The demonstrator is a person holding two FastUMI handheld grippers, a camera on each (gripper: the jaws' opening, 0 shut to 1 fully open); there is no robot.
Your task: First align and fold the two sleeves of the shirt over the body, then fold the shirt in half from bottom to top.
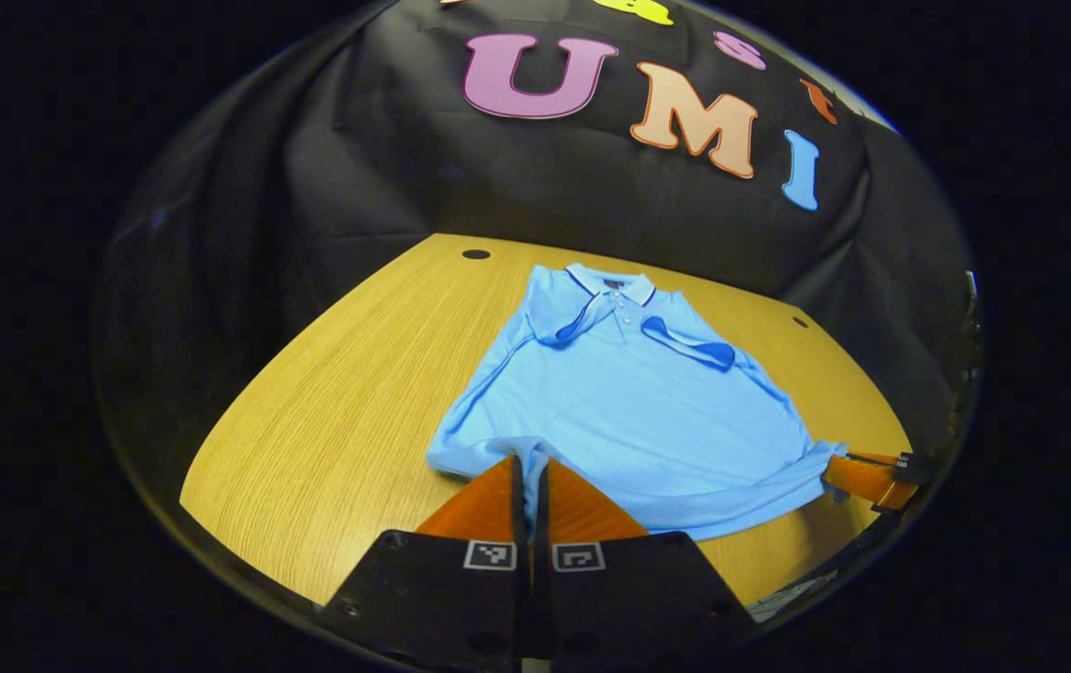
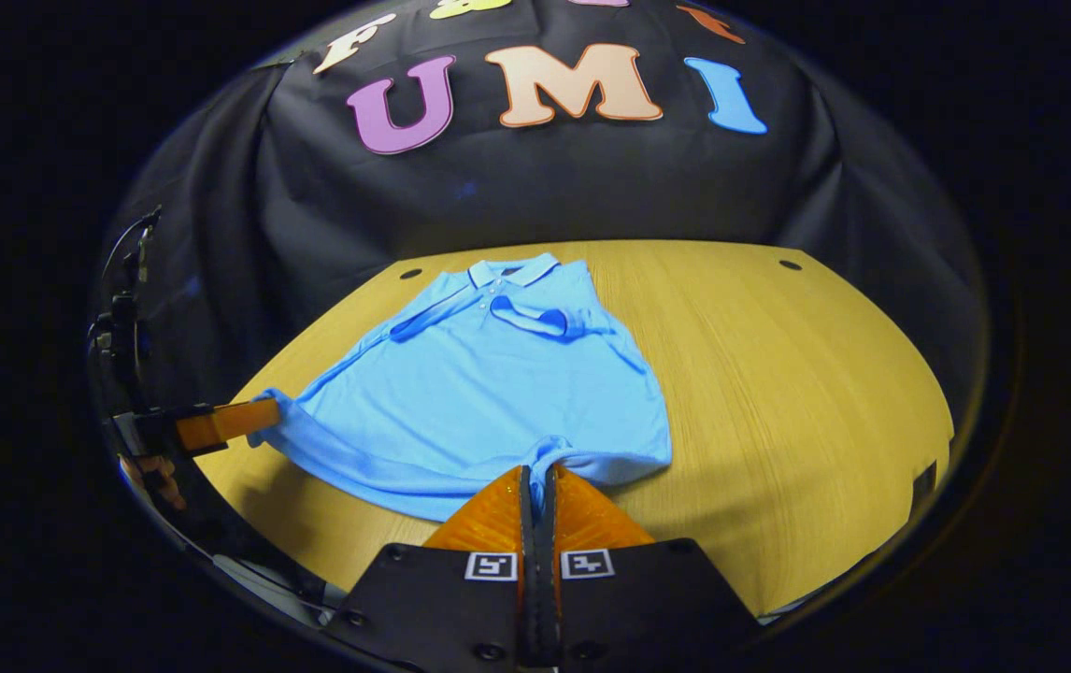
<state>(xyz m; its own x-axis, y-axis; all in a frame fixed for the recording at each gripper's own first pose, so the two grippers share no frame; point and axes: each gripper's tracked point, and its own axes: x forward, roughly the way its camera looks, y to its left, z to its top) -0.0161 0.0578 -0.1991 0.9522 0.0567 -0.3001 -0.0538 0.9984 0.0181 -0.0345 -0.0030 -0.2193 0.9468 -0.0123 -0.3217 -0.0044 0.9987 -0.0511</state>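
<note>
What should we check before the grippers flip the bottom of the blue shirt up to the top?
1. Both sleeves folded over the body of the shirt: ok, they lie across the chest below the collar.
2. Left gripper pinching the hem: ok, its fingers are closed on a bottom corner.
3. Right gripper pinching the hem: ok, closed on the other bottom corner.
4. Hem between the two grips even: not ok, it sags and bunches near each gripper.
5. Shirt body flat: ok, only slight ripples.
6. Table beyond the collar free for the fold: ok.
</note>
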